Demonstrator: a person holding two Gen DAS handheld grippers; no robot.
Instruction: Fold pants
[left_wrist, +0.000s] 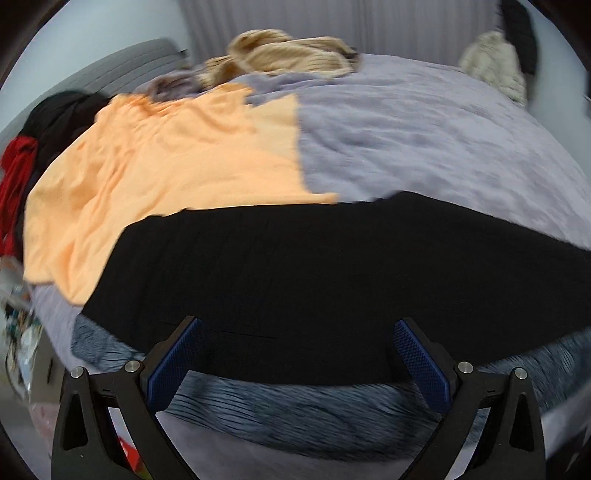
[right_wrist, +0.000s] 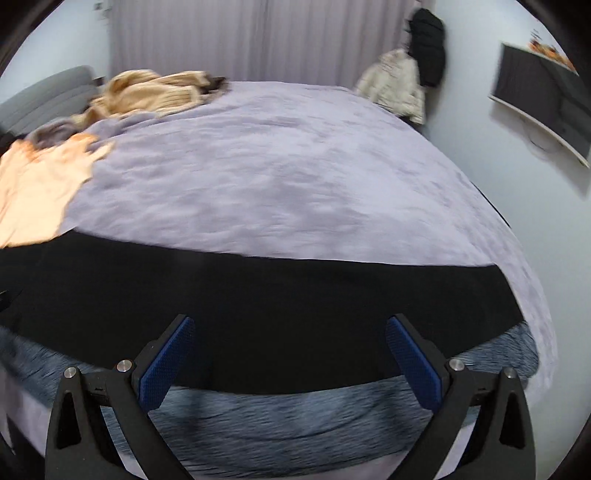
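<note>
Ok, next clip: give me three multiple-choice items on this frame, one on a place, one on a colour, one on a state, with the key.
1. Where do the black pants lie?
A. along the near edge of the bed
B. by the curtain
C. on the floor

2. What colour is the garment beside the pants, on the left?
A. green
B. orange
C. white

3. How are the fingers of both grippers?
A. shut on the pants
B. open, holding nothing
C. shut on the blanket

Key: 1 A, the pants stretch flat across the near side of the lilac bedcover. 2 B, it is plainly orange in both views. 3 B, the left gripper and right gripper show pads wide apart with no cloth between.
</note>
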